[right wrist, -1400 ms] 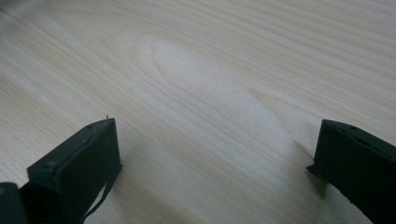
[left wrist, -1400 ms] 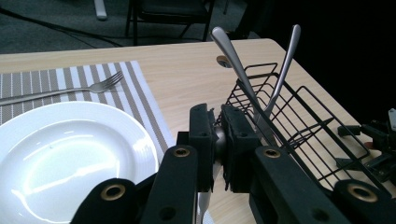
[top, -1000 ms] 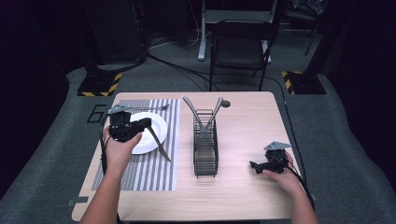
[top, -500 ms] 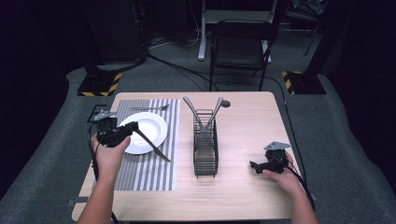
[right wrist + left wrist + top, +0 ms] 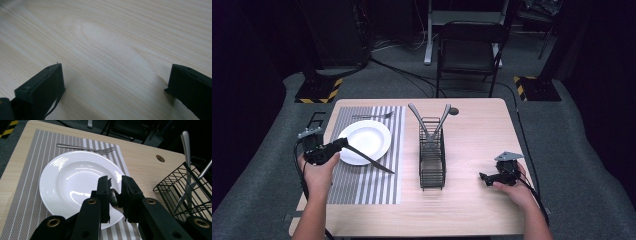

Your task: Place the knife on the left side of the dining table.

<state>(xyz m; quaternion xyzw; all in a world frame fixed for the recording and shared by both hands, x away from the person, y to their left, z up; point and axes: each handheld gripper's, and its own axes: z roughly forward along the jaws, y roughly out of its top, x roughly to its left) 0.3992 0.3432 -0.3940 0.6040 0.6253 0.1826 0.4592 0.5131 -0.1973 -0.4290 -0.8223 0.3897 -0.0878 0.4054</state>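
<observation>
The left gripper (image 5: 343, 144), clenched on a knife (image 5: 368, 161), reaches level over the plate (image 5: 371, 134); right gripper (image 5: 484, 177) rests released.

Your table (image 5: 472, 210) is light wood grain with rounded corners and a small dark hole (image 5: 454, 111) near the far edge. On its left half lies a grey-and-white striped placemat (image 5: 362, 187), long side running away from you. Directly on the bare wood, just right of the mat, stands a black wire caddy (image 5: 432, 160), roughly mid-table. The right half is bare wood; your right gripper (image 5: 486, 177) rests there near the front right, jaws spread wide over plain grain (image 5: 112, 50).
</observation>
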